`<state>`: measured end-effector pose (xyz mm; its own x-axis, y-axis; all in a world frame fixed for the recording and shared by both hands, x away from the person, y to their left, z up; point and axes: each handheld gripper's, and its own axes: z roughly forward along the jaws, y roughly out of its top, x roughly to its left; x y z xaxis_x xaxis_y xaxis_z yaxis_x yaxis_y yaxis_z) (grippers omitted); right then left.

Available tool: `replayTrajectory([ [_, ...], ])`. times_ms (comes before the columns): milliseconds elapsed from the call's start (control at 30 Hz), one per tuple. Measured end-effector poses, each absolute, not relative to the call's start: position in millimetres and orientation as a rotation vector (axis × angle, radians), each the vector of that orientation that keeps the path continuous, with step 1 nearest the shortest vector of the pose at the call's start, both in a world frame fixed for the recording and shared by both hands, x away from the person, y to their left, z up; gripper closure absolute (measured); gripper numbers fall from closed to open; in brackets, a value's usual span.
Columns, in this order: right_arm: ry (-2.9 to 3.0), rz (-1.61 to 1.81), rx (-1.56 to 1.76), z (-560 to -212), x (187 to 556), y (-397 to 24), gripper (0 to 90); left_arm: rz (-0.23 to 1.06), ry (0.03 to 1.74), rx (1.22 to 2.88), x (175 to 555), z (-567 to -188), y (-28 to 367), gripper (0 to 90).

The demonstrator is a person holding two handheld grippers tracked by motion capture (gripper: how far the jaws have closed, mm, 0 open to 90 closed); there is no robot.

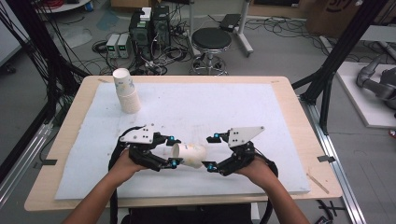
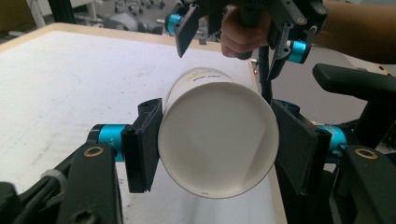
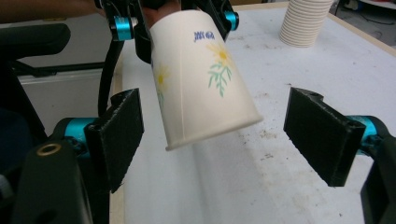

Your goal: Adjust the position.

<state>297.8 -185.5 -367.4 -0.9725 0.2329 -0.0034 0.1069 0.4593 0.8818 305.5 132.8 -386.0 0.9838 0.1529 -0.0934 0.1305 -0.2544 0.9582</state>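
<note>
I had the left gripper [image 1: 173, 150] clamped on the rim end of the paper cup [image 1: 188, 155], its pads pressing both sides of the mouth, as the left gripper view showed. The cup lay on its side in the air just above the white surface [image 1: 224, 107], near its front edge and between my two hands, base pointing toward the right gripper [image 1: 211, 151]. The right gripper's jaws stood wide apart, the cup's base between them but touching neither pad. A stack of cups [image 1: 127, 91] leaned well apart at the back left.
</note>
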Motion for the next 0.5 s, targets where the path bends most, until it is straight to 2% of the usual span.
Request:
replayTrajectory([
  [500,2.523,1.670,0.335,-393.0,292.3,-198.1,20.6,0.041,0.162,1.742,298.6,-393.0,141.7,37.3],
])
